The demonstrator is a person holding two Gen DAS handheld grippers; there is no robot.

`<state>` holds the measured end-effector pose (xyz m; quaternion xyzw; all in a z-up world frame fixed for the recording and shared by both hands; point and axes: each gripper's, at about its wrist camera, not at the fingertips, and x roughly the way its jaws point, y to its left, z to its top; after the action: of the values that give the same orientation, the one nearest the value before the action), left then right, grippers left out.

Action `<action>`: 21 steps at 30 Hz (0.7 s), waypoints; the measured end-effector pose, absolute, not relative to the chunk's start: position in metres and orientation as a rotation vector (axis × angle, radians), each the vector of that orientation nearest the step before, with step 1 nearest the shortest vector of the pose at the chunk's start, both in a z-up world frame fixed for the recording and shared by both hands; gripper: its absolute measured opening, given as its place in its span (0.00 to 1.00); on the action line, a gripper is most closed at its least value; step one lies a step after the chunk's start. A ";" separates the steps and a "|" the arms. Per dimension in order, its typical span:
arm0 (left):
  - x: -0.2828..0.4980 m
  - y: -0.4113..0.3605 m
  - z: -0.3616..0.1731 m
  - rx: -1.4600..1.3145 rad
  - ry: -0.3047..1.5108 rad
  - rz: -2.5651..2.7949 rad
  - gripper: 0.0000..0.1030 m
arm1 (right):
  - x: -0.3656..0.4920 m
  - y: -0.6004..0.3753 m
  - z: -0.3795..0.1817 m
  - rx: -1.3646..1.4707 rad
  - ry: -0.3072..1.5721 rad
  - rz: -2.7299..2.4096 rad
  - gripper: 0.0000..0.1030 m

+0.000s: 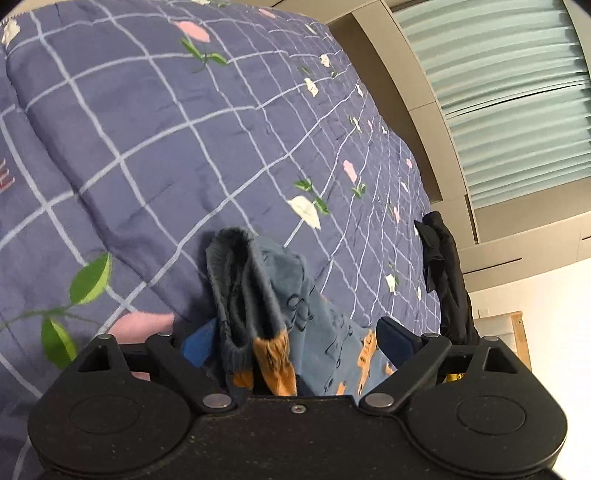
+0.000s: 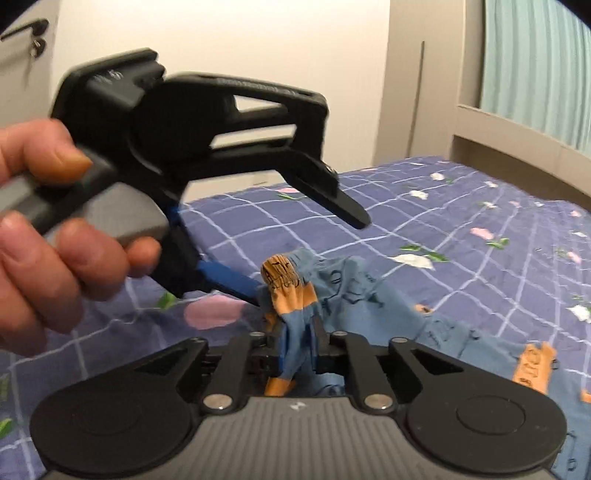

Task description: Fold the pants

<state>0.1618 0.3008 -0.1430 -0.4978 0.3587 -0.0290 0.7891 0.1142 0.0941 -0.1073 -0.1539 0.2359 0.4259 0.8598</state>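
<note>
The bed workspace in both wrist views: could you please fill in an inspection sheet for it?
Surface: bed with a purple checked floral quilt, rumpled.
Job's things: blue pants with orange patches, bunched and unfolded on the quilt.
Clutter: dark garment at the bed's far edge.
Grippers: left tool open wide, its lower finger at the pants' waistband, nothing clamped; right tool shut on a gathered fold of the pants. A hand holds the left tool's handle.
Cables: nothing seen.
Surroundings: teal curtain, grey window frame, white wall, door handle with keys.
</note>
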 end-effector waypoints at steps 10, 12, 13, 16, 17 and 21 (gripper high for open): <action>0.158 0.277 -0.155 -0.937 0.810 -0.084 0.56 | 0.198 0.005 -0.045 -0.187 0.595 1.077 0.62; 0.157 0.273 -0.157 -0.916 0.813 -0.067 0.38 | 0.232 0.025 -0.024 -0.280 0.625 1.167 0.66; 0.155 0.271 -0.157 -0.899 0.811 -0.051 0.35 | 0.247 0.040 -0.019 -0.318 0.659 1.213 0.66; 0.149 0.269 -0.162 -0.880 0.806 -0.034 0.25 | 0.280 0.089 -0.016 -0.429 0.786 1.369 0.66; 0.147 0.270 -0.164 -0.885 0.803 -0.033 0.25 | 0.286 0.106 -0.020 -0.467 0.831 1.413 0.66; 0.142 0.274 -0.172 -0.915 0.782 -0.043 0.25 | 0.297 0.164 -0.044 -0.639 0.977 1.509 0.64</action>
<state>0.1425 0.2737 -0.1717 -0.4304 0.3677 -0.0203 0.8241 0.2974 0.1637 -0.0443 -0.2734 0.4175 0.6452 0.5784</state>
